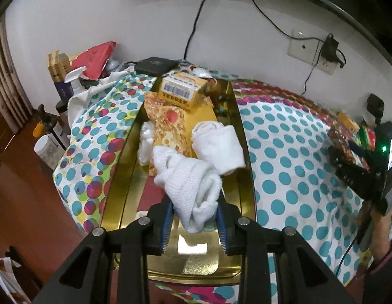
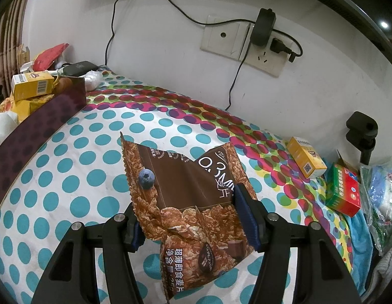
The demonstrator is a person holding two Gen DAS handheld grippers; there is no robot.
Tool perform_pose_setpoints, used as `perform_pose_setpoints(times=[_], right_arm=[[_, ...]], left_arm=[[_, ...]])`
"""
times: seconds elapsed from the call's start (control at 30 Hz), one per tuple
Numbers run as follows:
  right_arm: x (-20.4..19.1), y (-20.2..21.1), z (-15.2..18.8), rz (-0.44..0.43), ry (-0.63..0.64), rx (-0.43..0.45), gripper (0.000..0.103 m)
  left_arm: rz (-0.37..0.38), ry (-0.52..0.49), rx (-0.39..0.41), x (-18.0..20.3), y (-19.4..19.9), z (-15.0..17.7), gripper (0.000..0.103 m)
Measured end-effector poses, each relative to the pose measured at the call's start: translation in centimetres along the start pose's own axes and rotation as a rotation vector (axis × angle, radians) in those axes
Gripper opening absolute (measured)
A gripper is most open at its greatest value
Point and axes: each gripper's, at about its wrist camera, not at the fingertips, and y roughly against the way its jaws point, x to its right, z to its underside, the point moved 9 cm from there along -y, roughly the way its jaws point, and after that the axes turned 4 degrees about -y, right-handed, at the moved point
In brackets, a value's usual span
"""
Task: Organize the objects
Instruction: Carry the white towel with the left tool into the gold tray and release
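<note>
My left gripper [image 1: 194, 224] is shut on a white knitted cloth [image 1: 188, 182] and holds it over the open gold tin box [image 1: 244, 157]. Inside the tin lie a rolled white sock [image 1: 218, 147], a yellow carton [image 1: 182, 91], an orange patterned packet [image 1: 168, 126] and a crumpled white bag [image 1: 145, 144]. My right gripper [image 2: 193, 215] is shut on a brown cereal packet [image 2: 185, 195], held above the dotted tablecloth [image 2: 69, 177]. In the left wrist view the right gripper [image 1: 358, 167] appears at the right edge with that packet.
Right of the cereal packet lie a small yellow box [image 2: 306, 157], a green and red box [image 2: 344, 192] and plastic bags [image 2: 380, 192]. Bottles [image 1: 51, 131], a spray bottle [image 1: 74, 81] and a red packet [image 1: 94, 58] crowd the far left corner. Cables and a wall socket [image 2: 261, 48] are behind.
</note>
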Motion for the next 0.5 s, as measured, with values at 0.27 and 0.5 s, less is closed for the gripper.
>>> perform_pose_setpoints(times=[0.27,0.5], right_arm=[[-0.22,-0.21,0.10,0.000,0.009,-0.008,0.060],[-0.37,-0.38,0.11,0.001,0.019,-0.017,0.060]], left_arm=[[-0.032,-0.018,-0.035,0.03,-1.03,0.63,0.034],[-0.050,-0.002,-0.062,-0.38,-1.12,0.91,0.036]])
